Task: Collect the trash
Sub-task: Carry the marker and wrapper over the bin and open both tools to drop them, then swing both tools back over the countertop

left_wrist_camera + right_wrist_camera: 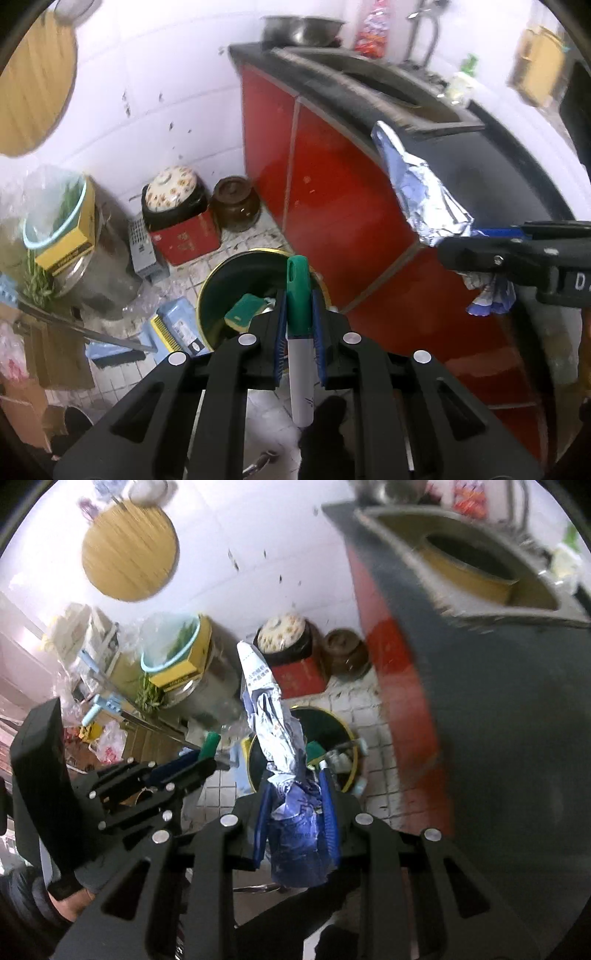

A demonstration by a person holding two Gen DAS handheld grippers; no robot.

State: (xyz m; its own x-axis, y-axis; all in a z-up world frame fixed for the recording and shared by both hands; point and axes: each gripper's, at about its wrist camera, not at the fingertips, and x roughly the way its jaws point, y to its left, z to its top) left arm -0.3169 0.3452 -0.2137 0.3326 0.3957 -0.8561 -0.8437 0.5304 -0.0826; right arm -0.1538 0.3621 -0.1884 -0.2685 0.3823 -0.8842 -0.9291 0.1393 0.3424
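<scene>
My left gripper is shut on a marker pen with a green cap and a white barrel, held upright above a round dark bin with a yellow rim on the tiled floor. A green and yellow sponge lies inside the bin. My right gripper is shut on a crumpled blue and silver wrapper that sticks up over the same bin. The right gripper with the wrapper shows at the right of the left wrist view. In the right wrist view the left gripper and its marker appear at left.
Red cabinet doors under a dark counter with a sink stand to the right. Against the white tiled wall sit a patterned-lid pot on a red box, a brown jar, a basin of greens and cardboard clutter.
</scene>
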